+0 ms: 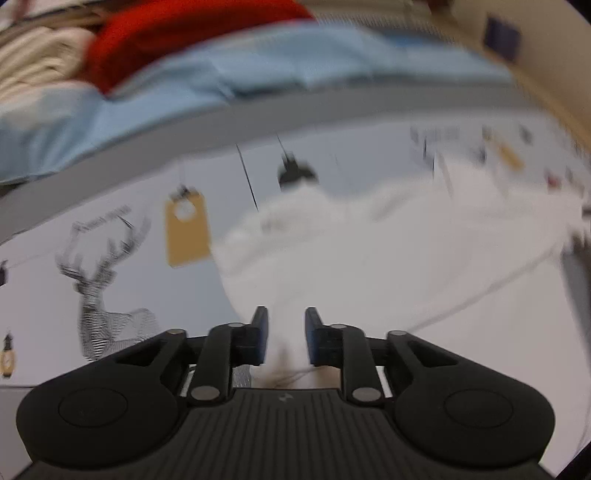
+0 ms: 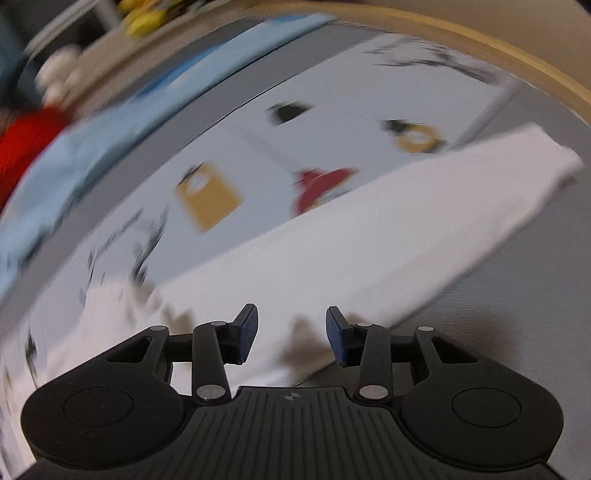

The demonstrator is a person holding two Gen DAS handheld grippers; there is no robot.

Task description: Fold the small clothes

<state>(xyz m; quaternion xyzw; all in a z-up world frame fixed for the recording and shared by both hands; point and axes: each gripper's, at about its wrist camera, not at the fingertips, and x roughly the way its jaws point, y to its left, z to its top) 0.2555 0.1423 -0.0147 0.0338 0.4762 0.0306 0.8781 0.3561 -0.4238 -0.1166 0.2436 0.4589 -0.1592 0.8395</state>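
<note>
Left gripper (image 1: 286, 334): my jaws stand slightly apart. White fabric shows in the gap below them, but the pads do not press on it. I read this hand as empty.

White garment (image 1: 369, 251): it lies on the printed table cover (image 1: 140, 280), ahead of and under my left jaws. Its far edge is bunched and blurred. In the right wrist view it is a long flat band (image 2: 369, 236) running up to the right across the cover, apparently folded already.

Right gripper (image 2: 291, 336): my jaws are spread wider, above the near edge of the garment. Nothing sits between the pads.

Other cloth: a light blue piece (image 1: 221, 85) and a red piece (image 1: 177, 33) lie beyond the cover, well apart from my jaws.

Step in hand, judged: between folds. A lengthwise fold looks done and both hands are free.

Next move, judged: each hand must descend to one end of the band, pinch both layers, and carry that end over. Blur makes the edges hard to place.
</note>
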